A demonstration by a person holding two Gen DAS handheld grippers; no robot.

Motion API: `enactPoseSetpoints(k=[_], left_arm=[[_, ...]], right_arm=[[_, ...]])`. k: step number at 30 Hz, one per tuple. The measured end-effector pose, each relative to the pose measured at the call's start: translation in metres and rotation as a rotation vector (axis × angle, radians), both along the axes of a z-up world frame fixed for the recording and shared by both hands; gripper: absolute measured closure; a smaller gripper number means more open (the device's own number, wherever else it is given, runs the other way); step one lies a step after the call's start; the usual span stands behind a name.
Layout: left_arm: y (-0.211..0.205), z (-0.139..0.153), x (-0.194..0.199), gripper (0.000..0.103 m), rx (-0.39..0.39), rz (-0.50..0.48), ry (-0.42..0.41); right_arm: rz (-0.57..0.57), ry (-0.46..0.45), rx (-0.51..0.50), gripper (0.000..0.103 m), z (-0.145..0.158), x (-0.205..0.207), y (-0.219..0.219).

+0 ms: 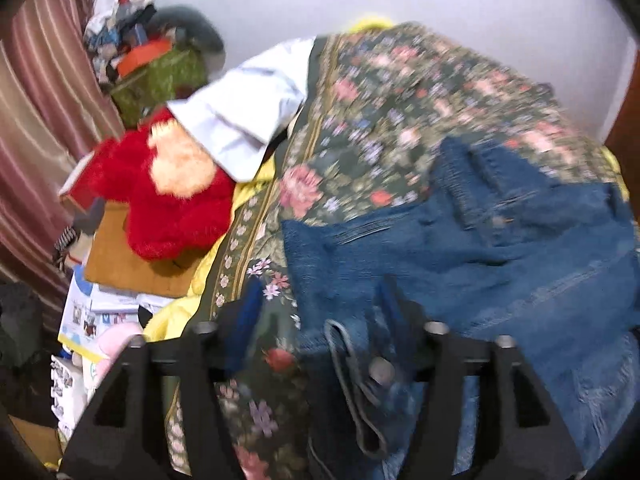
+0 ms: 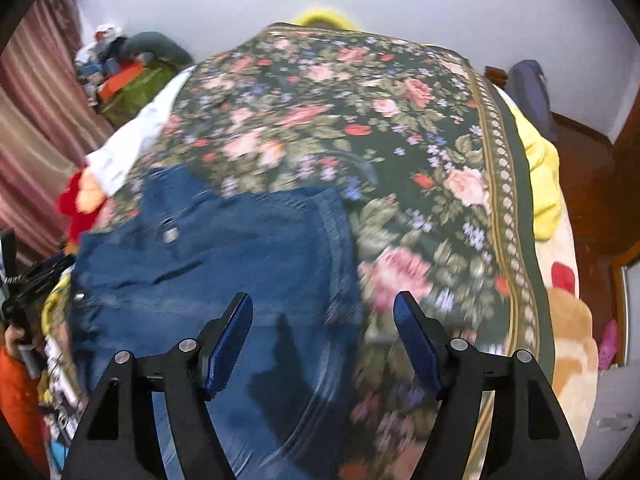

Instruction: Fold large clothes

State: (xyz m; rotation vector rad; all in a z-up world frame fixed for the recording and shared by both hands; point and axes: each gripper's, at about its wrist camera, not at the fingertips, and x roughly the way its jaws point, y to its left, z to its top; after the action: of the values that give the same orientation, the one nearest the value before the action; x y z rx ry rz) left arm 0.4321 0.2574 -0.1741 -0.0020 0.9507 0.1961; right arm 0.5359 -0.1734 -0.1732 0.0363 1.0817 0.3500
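A pair of blue jeans point(image 1: 500, 248) lies folded on a dark green floral bedspread point(image 1: 400, 112). My left gripper point(image 1: 320, 312) is open over the jeans' near left edge, where the waistband button and a belt loop show between its blue fingers point(image 1: 248, 312). In the right wrist view the jeans point(image 2: 224, 248) lie at the lower left of the floral bedspread point(image 2: 340, 112). My right gripper point(image 2: 324, 316) is open and empty, just above the jeans' right edge.
A red plush toy point(image 1: 168, 192) and a white garment point(image 1: 248, 112) lie left of the bed. Boxes and a green bag point(image 1: 160, 76) pile by the striped curtain point(image 1: 36, 128). A yellow blanket point(image 2: 544, 176) hangs off the bed's right side above a wooden floor point(image 2: 588, 184).
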Motion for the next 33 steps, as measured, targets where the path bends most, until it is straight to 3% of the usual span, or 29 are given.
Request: enactPoseSetpoints(k=[3,4,7,15,19,26,33], left_arm=[[-0.015,0.016,-0.020,0.024,-0.011,-0.035,-0.029],[-0.020,0.018,-0.029,0.023,-0.028,-0.049,-0.031],[-0.032,0.011,-0.045,0.021,-0.042,-0.071,-0.014],[-0.040,-0.067,-0.083,0.021,-0.032,-0.049,0.175],[-0.040,-0.100,-0.106,0.021,0.040,-0.041,0.254],[-0.047,-0.099,-0.140,0.021,0.132,-0.078,0.262],[-0.024,-0.074,-0.172,0.021,0.070,0.028,0.209]], right_arm=[[0.036,0.006,-0.004,0.027,0.011,-0.024,0.006],[0.048,0.010,-0.005,0.021,0.014,-0.034,0.009],[0.081,0.009,-0.005,0.014,0.014,-0.062,0.015],[0.128,0.173,-0.075,0.013,-0.045,-0.108,0.020],[0.097,0.249,-0.088,0.013,-0.072,-0.121,0.006],[0.055,0.228,-0.094,0.013,-0.067,-0.148,-0.024],[0.035,0.140,-0.083,0.013,-0.033,-0.174,-0.035]])
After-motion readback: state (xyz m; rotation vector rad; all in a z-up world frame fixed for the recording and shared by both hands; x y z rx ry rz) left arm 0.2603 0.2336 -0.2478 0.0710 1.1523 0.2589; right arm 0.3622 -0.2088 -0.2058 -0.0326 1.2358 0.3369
